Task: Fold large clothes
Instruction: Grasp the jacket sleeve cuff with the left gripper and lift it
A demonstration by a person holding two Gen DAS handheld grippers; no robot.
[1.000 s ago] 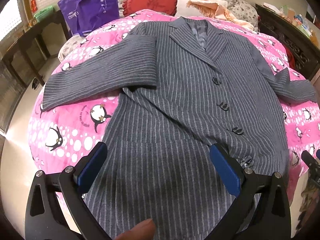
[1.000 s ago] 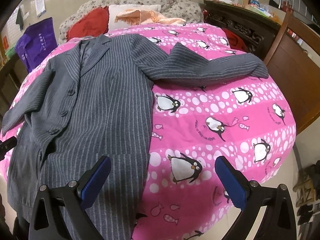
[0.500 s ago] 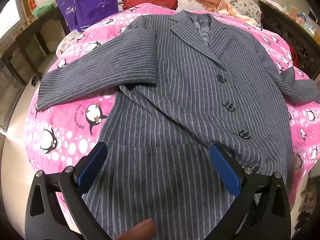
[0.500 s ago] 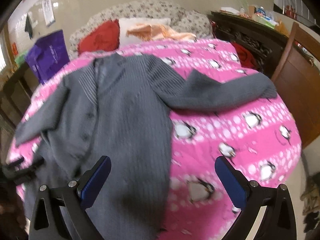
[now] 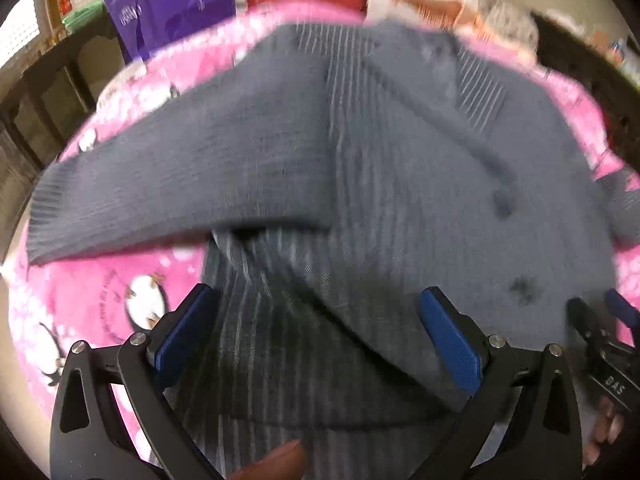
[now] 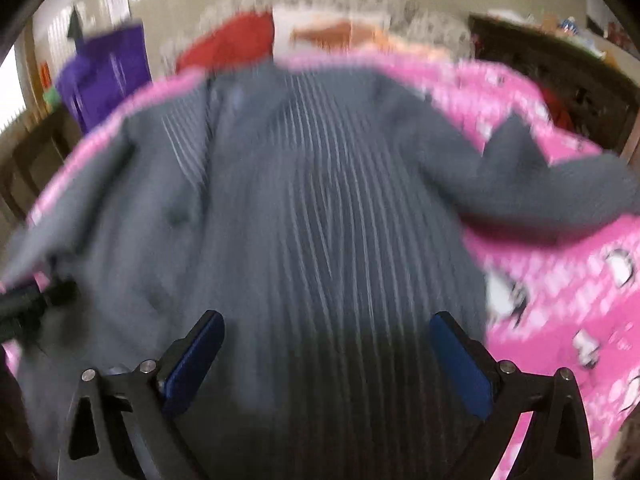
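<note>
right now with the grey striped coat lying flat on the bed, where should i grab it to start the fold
Probably the sleeve that lies stretched out to the coat's side on the pink blanket. Grip near its cuff end, coming in from the bed's outer side with the open left gripper. That end lies flat and free on the blanket, so one of the fingers can slide under its edge and carry it across the body.

Both views are blurred. The grey pinstriped wool coat [image 5: 380, 184] covers most of the pink penguin-print bedspread [image 5: 120, 292], leaving bare strips beside the spread sleeves at either side. A purple carrier bag [image 5: 176, 4], a red cushion [image 6: 236, 40] and a dark carved wooden cabinet [image 6: 560, 76] crowd the bed's far edge and right side.
</note>
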